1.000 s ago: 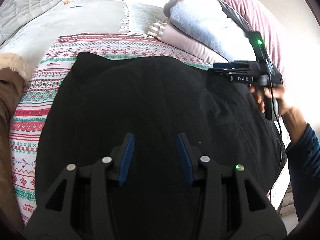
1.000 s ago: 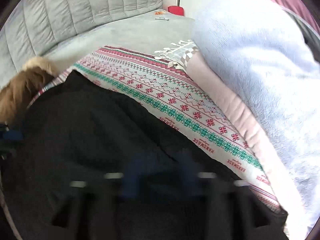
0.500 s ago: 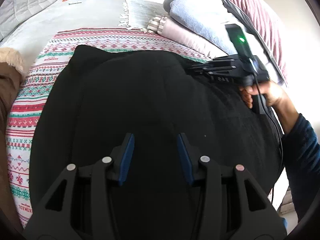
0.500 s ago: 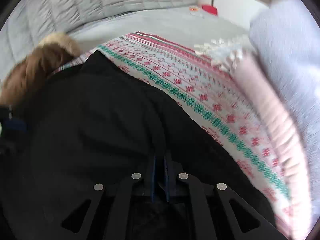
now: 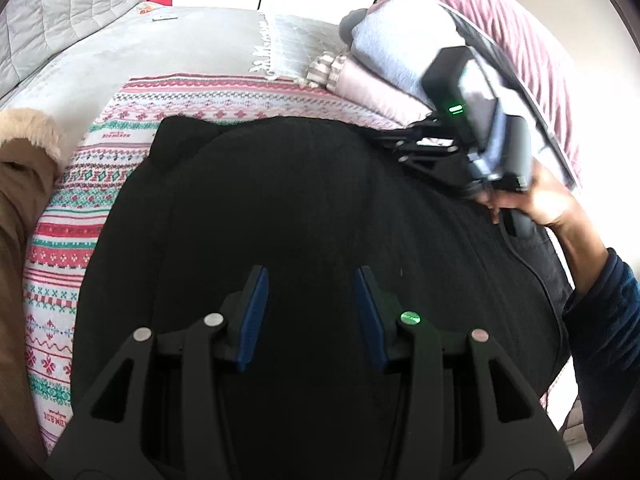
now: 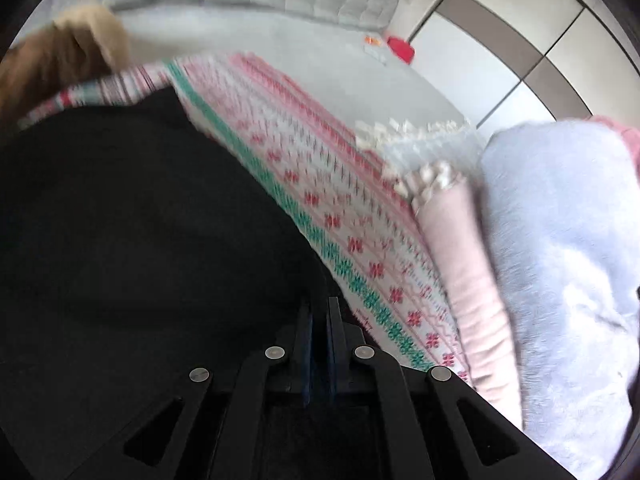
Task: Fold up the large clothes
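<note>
Black garment (image 5: 304, 208) lies spread on patterned blanket (image 5: 60, 240), frame centre. Left gripper (image 5: 308, 304) hangs part-open above it, empty. Right gripper (image 6: 318, 332), lower centre of its view, closed at garment's edge, probably pinching cloth; blur hides contact. Step: securing edge. Next: lift and carry across w/o slipping.

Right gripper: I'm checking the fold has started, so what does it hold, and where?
The right gripper is shut at the black garment's edge beside the patterned blanket; whether fabric is pinched cannot be told.
</note>
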`<state>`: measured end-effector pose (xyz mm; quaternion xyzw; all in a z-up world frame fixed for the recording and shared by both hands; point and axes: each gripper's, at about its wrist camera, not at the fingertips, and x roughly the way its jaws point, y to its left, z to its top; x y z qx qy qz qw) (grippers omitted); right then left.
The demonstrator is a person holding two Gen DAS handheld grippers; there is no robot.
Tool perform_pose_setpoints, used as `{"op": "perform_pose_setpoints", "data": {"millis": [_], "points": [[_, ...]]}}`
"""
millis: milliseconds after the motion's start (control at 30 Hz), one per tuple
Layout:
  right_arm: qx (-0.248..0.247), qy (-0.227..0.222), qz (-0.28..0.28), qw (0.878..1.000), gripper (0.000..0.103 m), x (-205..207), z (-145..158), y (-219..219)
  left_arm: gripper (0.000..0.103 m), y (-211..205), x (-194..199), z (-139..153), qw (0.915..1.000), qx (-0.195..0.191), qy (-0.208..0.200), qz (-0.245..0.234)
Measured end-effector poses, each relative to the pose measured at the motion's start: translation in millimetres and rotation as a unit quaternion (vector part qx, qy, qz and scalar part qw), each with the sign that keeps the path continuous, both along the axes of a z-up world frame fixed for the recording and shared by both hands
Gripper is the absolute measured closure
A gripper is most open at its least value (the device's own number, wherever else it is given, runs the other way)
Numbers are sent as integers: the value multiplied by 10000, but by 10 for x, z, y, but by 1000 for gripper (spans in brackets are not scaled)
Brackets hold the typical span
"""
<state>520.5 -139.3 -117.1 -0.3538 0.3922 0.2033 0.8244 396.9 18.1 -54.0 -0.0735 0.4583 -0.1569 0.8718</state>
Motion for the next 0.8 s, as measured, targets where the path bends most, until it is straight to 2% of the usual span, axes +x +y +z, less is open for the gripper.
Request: {"op": "perform_pose_setpoints", "data": {"millis": [100,233,367,433,467,500,533,567,633,667,767,800], "points": [[-341,-128,-63,9993,99,71,-305,107,57,-41,4,-73,9999,81,132,32],[67,-15,-295,9995,98,160,-301,9,57,-73,-30,-122,9998,175,98,62],[-111,-335,-380,9987,95,58,-315,43,57,-82,-45,-204,9995,280,80,95],[-261,-344,-509,9978,82,41,-241,67,57,-74,-47,-224,9992,352,132,143],[-271,-273,-685,9969,61,39,-167,34,57,-54,-59,-210,9990,362,148,214],[-127,-140,-998,9948,40,23,-14,-54,57,-34,-72,-196,9988,370,144,268],[182,-96,-1197,9926,36,-36,154,-157,57,-1,-115,-155,9983,414,150,378],[700,-187,-1410,9874,35,-192,415,-313,57,26,-162,-116,9978,438,161,477],[1383,-282,-1743,9745,30,-565,770,-581,57,72,-279,-8,9975,343,156,605],[1583,-267,-1856,9694,25,-721,861,-681,56,87,-338,53,9973,285,151,661],[2317,-125,-2308,9449,23,-1430,1061,-1107,55,52,-520,223,9959,259,106,861],[2627,-20,-2482,9324,22,-1691,1071,-1288,50,43,-559,243,9955,268,80,906]]}}
